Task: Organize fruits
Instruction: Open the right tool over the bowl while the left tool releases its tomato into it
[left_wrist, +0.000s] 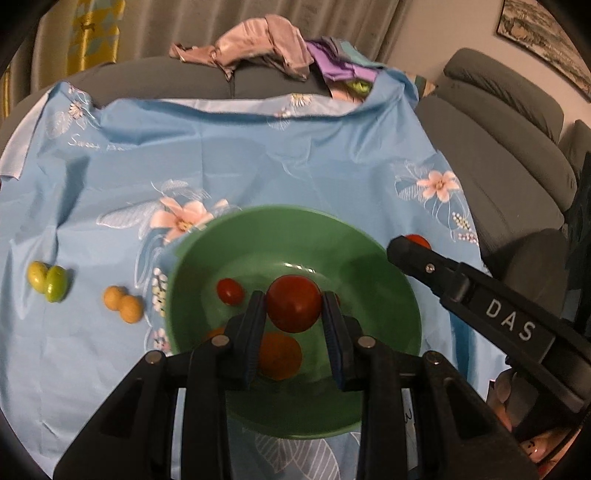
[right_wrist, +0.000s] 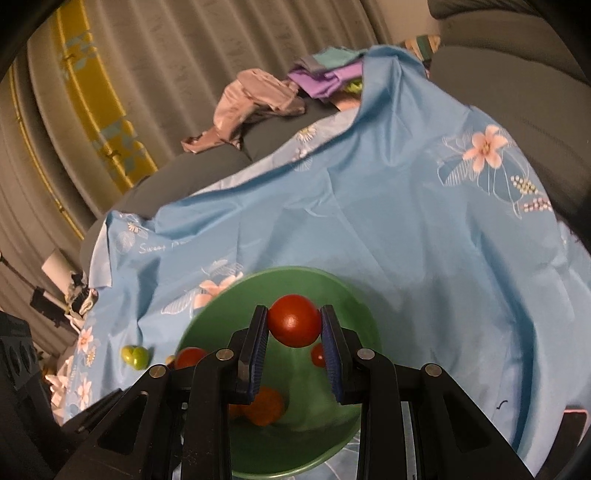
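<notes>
Each gripper, left gripper (left_wrist: 293, 309) and right gripper (right_wrist: 294, 325), is clamped on a red tomato (left_wrist: 294, 308) above the green bowl (left_wrist: 369, 251); two yellow fruits (left_wrist: 123, 304) lie at nine o'clock.

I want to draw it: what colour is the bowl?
Green bowl; clearest in the left wrist view.

Left tool (left_wrist: 293, 308), right tool (right_wrist: 294, 325) clamped

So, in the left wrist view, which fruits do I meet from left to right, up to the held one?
Green fruits → yellow fruits → small red tomato → big red tomato in the left gripper.
</notes>
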